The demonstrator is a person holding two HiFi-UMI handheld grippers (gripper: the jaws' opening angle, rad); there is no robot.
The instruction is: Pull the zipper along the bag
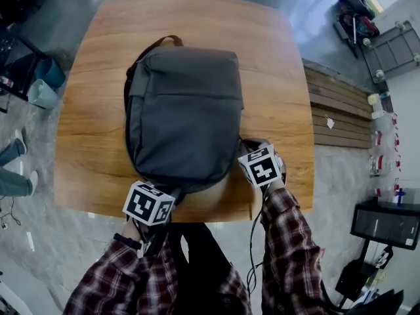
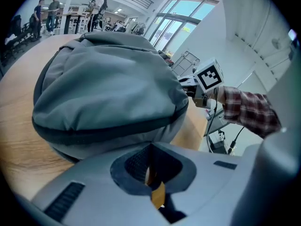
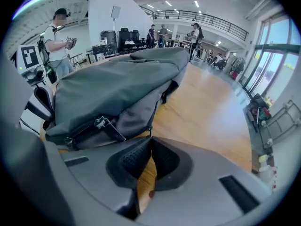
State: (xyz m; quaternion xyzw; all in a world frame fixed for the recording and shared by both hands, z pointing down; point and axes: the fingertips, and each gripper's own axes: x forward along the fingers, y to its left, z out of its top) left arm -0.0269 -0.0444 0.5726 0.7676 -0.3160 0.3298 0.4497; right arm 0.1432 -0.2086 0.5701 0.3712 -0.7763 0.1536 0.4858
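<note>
While the wooden table (image 1: 275,77) fills mid-frame, we see the grey bag (image 1: 184,110) lying flat at its centre. At the bag's lower-left edge our left gripper (image 2: 150,147) is pinched closed, and at lower right our right gripper (image 3: 149,140) clamps a thin zipper pull (image 3: 148,129).

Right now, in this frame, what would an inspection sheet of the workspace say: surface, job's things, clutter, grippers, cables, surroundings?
Surface: wooden table.
Job's things: grey backpack lying flat, carry handle at the far end; zipper pull at its near right corner.
Clutter: nothing seen.
Grippers: left gripper fingers together at the backpack's near edge; right gripper fingers apparently shut on the zipper pull.
Cables: black cable hangs below the right gripper.
Surroundings: wooden bench right, teal bin left.
</note>
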